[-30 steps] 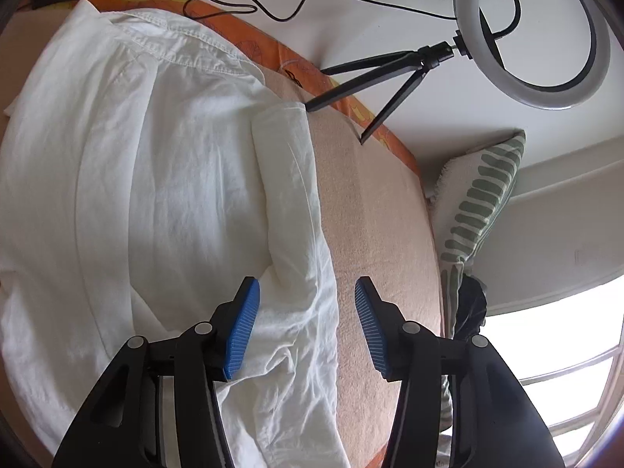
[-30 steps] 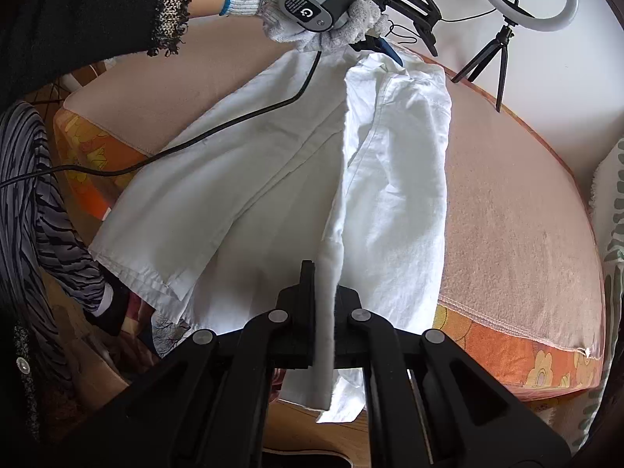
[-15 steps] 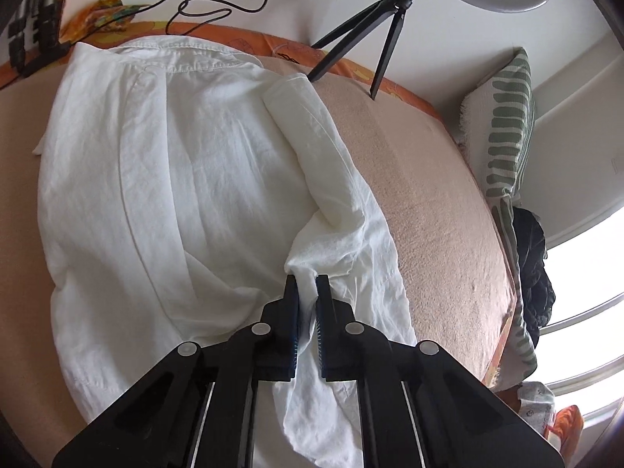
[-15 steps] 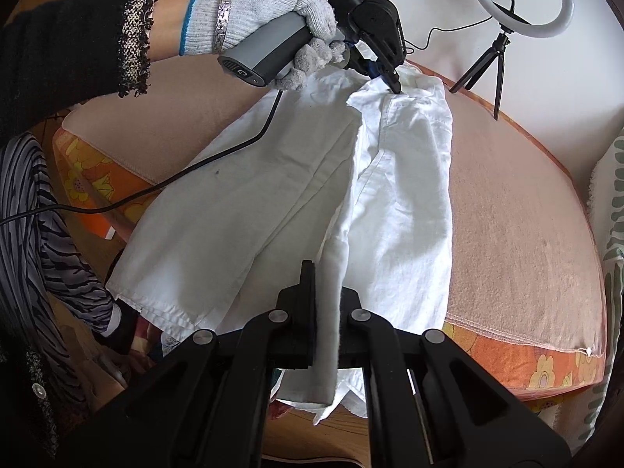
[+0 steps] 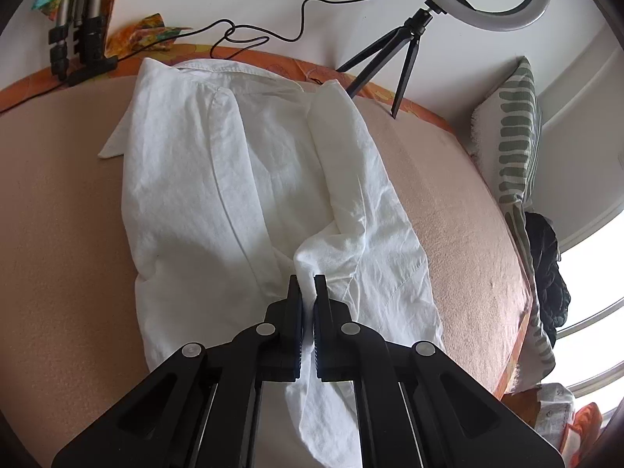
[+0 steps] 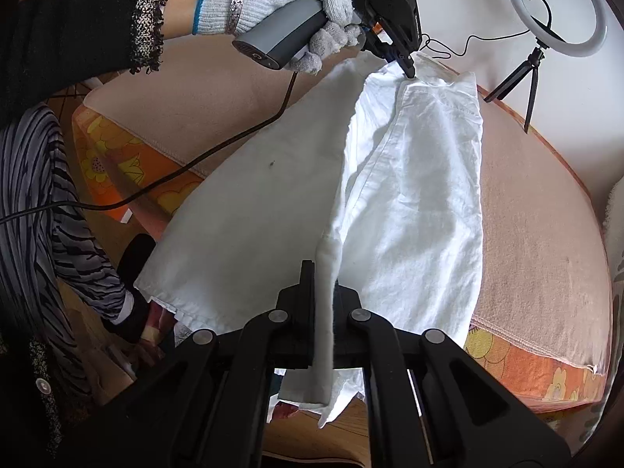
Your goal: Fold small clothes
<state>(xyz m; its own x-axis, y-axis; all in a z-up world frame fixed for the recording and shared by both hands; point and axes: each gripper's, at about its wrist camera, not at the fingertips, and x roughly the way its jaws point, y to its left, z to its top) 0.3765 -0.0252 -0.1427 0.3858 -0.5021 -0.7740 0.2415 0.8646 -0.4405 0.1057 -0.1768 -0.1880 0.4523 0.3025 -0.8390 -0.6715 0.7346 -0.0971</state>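
White shirt [image 6: 413,179] spread on the bed [image 6: 538,202]. Both jaws pinched on its edge: left gripper [image 5: 307,286] near the collar, right gripper [image 6: 320,273] at the hem. Risk: thin fabric slipping free mid-fold, bunching unevenly.

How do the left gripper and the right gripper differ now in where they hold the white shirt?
The left gripper pinches the white shirt at its far end, near the ring light; the right gripper pinches its near end, at the cushion's edge. The left grips a small corner; the right grips a long folded strip. Both are shut on the shirt.
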